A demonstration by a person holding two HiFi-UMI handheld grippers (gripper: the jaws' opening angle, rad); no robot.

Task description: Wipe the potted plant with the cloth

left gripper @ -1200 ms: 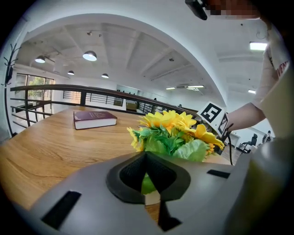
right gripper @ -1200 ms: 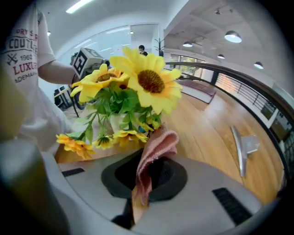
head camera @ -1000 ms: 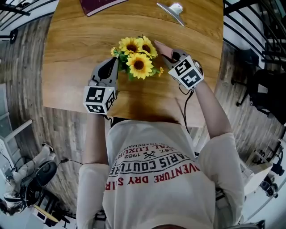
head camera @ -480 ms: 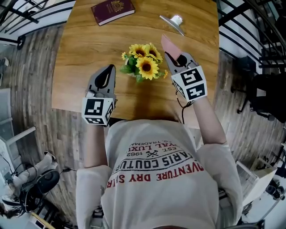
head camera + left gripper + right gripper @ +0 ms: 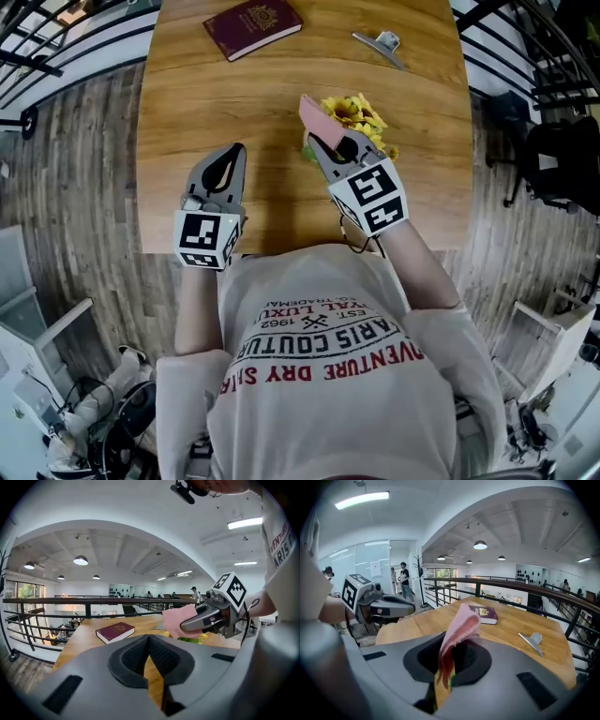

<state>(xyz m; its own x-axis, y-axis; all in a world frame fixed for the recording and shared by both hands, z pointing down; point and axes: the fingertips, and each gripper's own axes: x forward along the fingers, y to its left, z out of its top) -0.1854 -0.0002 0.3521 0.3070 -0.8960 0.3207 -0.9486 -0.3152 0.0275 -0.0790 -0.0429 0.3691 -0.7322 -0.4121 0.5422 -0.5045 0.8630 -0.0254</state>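
I see right gripper with jaws clamped on pink cloth, cloth end sticking out past tips. It sits at left edge of potted plant with yellow sunflowers; touching or not, can't tell. Left gripper has jaws fully together, nothing between, well left of plant. Plant stands on light wooden table. Maroon booklet lies beyond plant, to left. Small metal tool lies just beyond plant.

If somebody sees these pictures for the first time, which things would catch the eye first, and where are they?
Most striking is the pink cloth pinched in the right tongs, right beside the yellow sunflowers on the wooden table. The left tongs are closed and empty at the left, and a dark red booklet lies near the table's far edge.
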